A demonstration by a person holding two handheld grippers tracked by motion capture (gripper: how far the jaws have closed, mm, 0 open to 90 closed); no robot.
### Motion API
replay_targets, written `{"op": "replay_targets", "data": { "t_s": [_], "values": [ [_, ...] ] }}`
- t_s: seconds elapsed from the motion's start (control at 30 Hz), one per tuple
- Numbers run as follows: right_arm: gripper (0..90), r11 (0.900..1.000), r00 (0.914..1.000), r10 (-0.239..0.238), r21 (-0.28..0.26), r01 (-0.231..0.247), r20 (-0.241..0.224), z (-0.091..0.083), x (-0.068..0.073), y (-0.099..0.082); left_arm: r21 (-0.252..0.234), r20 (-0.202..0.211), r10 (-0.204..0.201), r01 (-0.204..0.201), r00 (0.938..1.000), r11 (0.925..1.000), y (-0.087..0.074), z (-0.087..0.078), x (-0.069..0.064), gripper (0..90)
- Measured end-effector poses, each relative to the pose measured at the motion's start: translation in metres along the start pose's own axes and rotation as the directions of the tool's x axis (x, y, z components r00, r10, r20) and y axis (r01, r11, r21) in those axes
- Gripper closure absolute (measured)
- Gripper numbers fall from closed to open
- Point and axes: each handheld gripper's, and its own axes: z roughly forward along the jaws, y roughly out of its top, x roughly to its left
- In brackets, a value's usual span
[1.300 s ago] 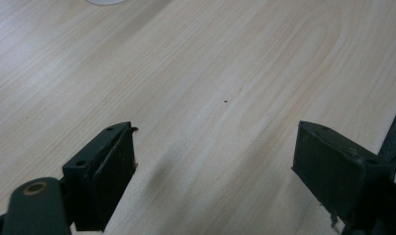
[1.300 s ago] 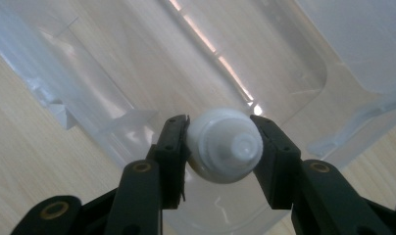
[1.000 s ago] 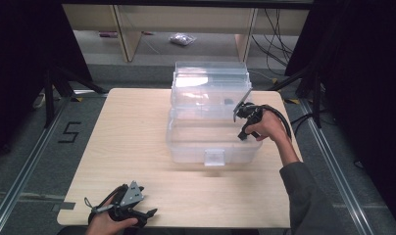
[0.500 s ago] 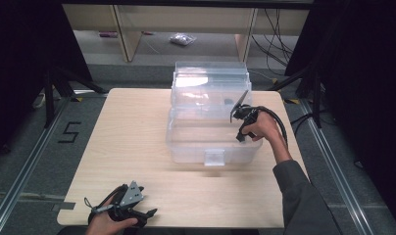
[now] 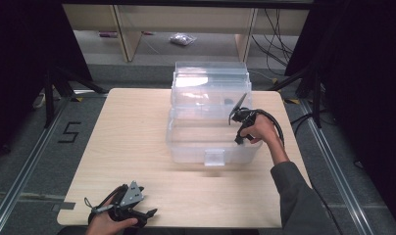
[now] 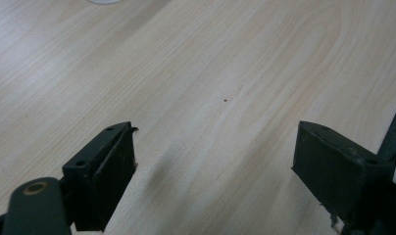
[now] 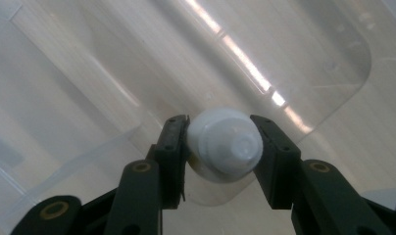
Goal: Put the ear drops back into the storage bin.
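Note:
A clear plastic storage box (image 5: 208, 155) stands in the middle of the table, its lid (image 5: 210, 78) tipped up at the back. My right gripper (image 5: 239, 136) hangs over the box's right side, pointing down into it. In the right gripper view the right gripper (image 7: 220, 143) is shut on a white round object (image 7: 226, 147), perhaps a small bottle seen end-on, above the box's clear floor (image 7: 88, 73). My left gripper (image 5: 148, 214) rests at the table's near left edge. Its jaws stand open over bare wood in the left gripper view (image 6: 215, 166).
The light wooden table (image 5: 132, 127) has free room to the left of the box and in front of it. Beyond the table are shelf legs, a small bag (image 5: 182, 39) on the floor and cables (image 5: 279, 44) at the back right.
My right gripper has sunk a little toward the box with the white object still in it. The left gripper has stayed put.

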Motion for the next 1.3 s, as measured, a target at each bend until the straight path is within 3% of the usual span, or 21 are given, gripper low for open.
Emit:
{"op": "replay_targets", "data": {
  "t_s": [0.2,0.3,0.53,0.77,0.8,1.0,1.03,1.07,1.13,1.17,1.27,1.3],
  "values": [
    [60.2,0.9999,1.0,0.002,0.01,-0.002,0.004,0.006,0.0,0.0,0.002,-0.002,0.003,-0.003,1.0,1.0,0.0,0.0,0.0,15.4],
    [60.2,0.9996,0.9996,-0.024,0.015,0.024,0.01,0.01,-0.003,0.0,0.002,-0.002,0.001,-0.001,1.0,1.0,0.0,0.0,0.0,15.4],
    [60.1,0.9996,0.9998,-0.001,0.027,0.0,0.019,0.011,0.001,0.001,0.002,-0.002,0.001,-0.001,1.0,1.0,0.0,0.0,0.0,15.4],
    [60.1,0.9986,0.9986,-0.039,0.036,0.038,0.036,0.014,-0.002,0.001,0.002,0.002,-0.015,0.015,0.9999,0.9999,0.0,0.001,-0.001,15.4],
    [60.1,0.9986,0.9989,-0.021,0.05,0.019,0.043,0.014,0.0,0.001,0.001,0.003,-0.015,0.015,0.9999,0.9999,0.0,0.0,-0.001,15.4],
    [59.9,0.9992,0.9992,-0.022,0.036,0.02,0.034,0.014,-0.001,0.0,-0.001,0.003,-0.017,0.017,0.9999,0.9999,0.0,0.001,-0.002,15.4],
    [59.9,0.9992,0.9994,-0.018,0.037,0.017,0.03,0.013,-0.001,0.0,0.003,0.001,0.005,-0.005,1.0,1.0,0.0,0.001,0.0,15.4],
    [59.9,0.9991,0.9992,-0.012,0.041,0.01,0.037,0.012,0.0,0.0,0.001,0.001,0.001,-0.001,1.0,1.0,0.0,0.001,-0.001,15.4],
    [59.7,0.9986,0.9984,-0.04,0.036,0.039,0.039,0.012,-0.002,-0.002,-0.002,0.002,-0.018,0.018,0.9998,0.9998,0.0,0.001,-0.002,15.4],
    [59.6,0.999,0.9993,-0.012,0.044,0.011,0.036,0.009,0.001,-0.002,-0.002,0.002,-0.018,0.018,0.9998,0.9998,0.0,0.001,-0.002,15.4],
    [58.5,0.9994,0.9994,-0.021,0.027,0.02,0.028,0.006,0.0,-0.003,0.0,0.003,-0.002,0.002,1.0,1.0,0.0,0.001,-0.001,15.4],
    [58.4,0.9997,0.9995,-0.001,0.025,0.0,0.031,0.005,0.001,-0.003,-0.001,0.002,-0.001,0.001,1.0,1.0,0.0,0.001,-0.001,15.4]
  ]
}}
